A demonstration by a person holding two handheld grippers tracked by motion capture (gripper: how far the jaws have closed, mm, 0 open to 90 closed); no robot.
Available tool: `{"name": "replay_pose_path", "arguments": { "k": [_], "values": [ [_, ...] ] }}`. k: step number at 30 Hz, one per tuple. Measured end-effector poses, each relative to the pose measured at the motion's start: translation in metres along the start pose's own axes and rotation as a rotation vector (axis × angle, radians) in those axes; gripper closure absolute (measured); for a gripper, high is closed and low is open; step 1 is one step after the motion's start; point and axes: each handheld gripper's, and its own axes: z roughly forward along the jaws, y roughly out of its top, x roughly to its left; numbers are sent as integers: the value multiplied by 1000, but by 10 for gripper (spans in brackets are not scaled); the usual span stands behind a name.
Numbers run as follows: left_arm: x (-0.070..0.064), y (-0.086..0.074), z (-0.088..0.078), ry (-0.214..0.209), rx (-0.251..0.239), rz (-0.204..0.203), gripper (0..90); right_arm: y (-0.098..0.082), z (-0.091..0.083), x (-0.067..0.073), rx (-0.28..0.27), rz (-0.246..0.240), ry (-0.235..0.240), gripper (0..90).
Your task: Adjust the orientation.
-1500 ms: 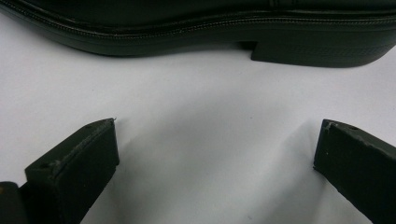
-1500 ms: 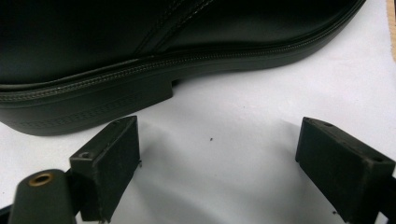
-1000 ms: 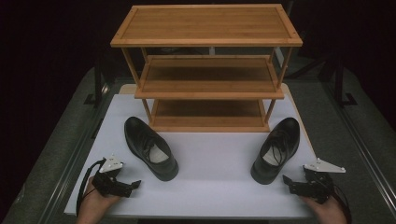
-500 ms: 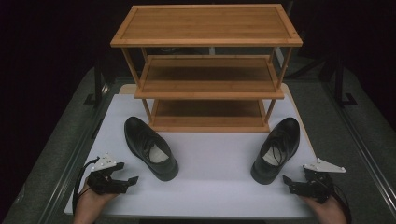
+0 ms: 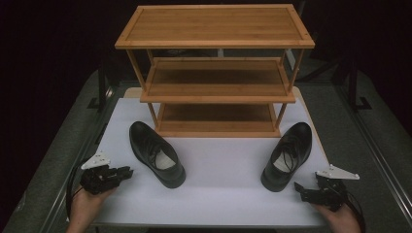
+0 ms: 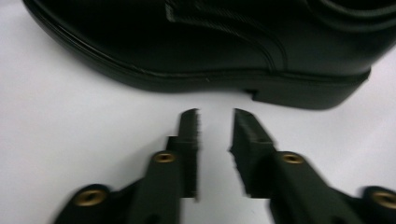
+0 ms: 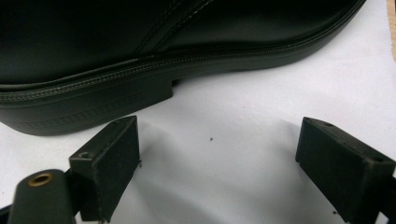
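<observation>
At the near left of the white worktop (image 5: pixel 218 194), the left gripper (image 5: pixel 127 171) has just been closing its fingers (image 6: pixel 189 135) to a narrow gap, nothing between them, just short of the left shoe (image 5: pixel 156 153). At near right, the right gripper (image 5: pixel 300 188) stands released, fingers (image 7: pixel 109 163) wide apart, close beside the right shoe (image 5: pixel 287 154). Beyond both shoes stands the wooden shoe rack (image 5: pixel 216 73).
</observation>
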Motion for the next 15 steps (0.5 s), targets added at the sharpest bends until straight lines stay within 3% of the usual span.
{"name": "replay_pose_path", "arguments": {
  "k": [3, 10, 15],
  "values": [
    [7, 8, 2, 17, 6, 1, 899, 0, 0, 0, -3, -1, -1, 130],
    [18, 26, 8, 43, 35, -3, 900, 0, 0, 0, -5, -3, -2, 130],
    [26, 39, 11, 56, 24, -8, 900, -1, 0, 0, -5, -4, -3, 130]
  ]
}}
